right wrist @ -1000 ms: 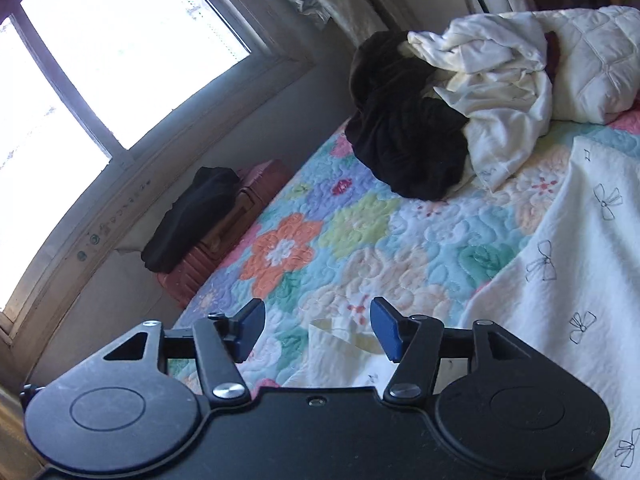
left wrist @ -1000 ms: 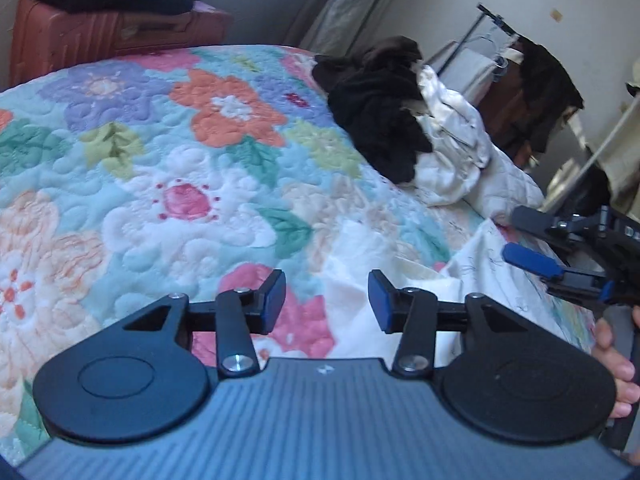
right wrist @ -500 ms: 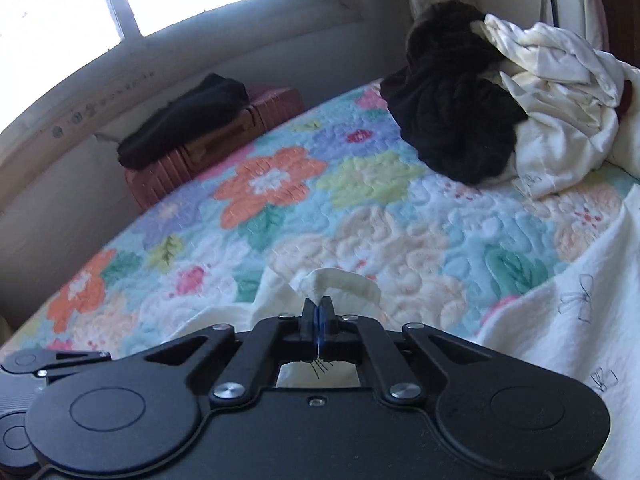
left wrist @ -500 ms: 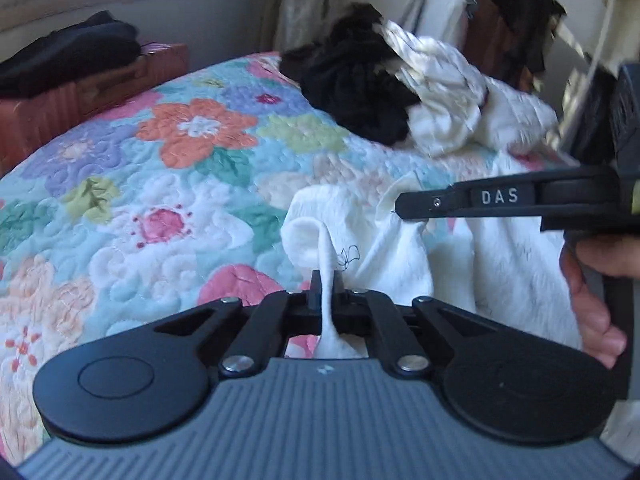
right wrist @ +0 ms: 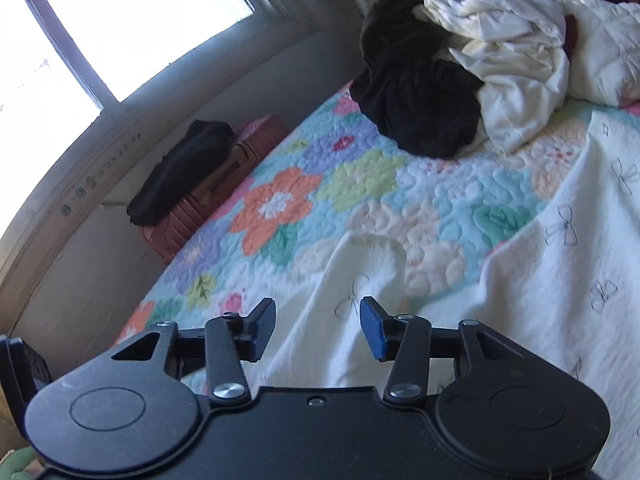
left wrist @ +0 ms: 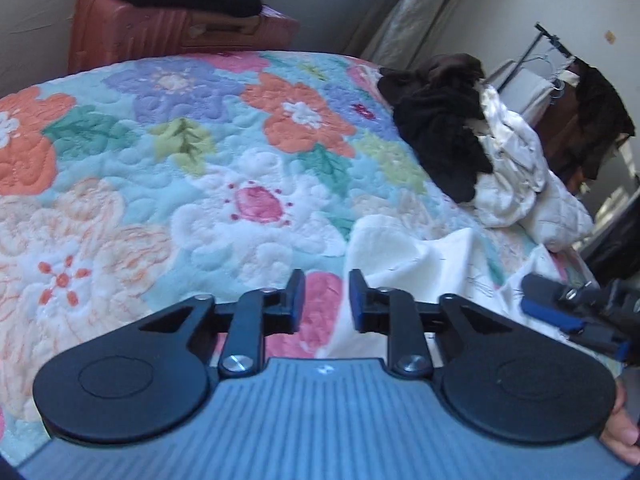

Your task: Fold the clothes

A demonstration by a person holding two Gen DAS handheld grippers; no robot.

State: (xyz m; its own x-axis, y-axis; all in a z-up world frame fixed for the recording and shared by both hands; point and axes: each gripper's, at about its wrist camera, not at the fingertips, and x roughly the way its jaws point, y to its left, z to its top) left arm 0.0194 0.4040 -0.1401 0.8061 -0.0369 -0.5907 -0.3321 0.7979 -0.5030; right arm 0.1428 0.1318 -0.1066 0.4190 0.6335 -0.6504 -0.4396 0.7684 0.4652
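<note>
Cream garment with bow print point(right wrist: 540, 280) lies on floral quilt point(left wrist: 200, 184), sleeve rumpled. Left gripper point(left wrist: 323, 300) and right gripper point(right wrist: 318, 330) both spread, empty. Risk: uneven pinch bunches sleeve, crooked fold.

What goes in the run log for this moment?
task: fold clothes | left gripper: open, empty | right gripper: open, empty | white garment: lying on quilt, unheld
</note>
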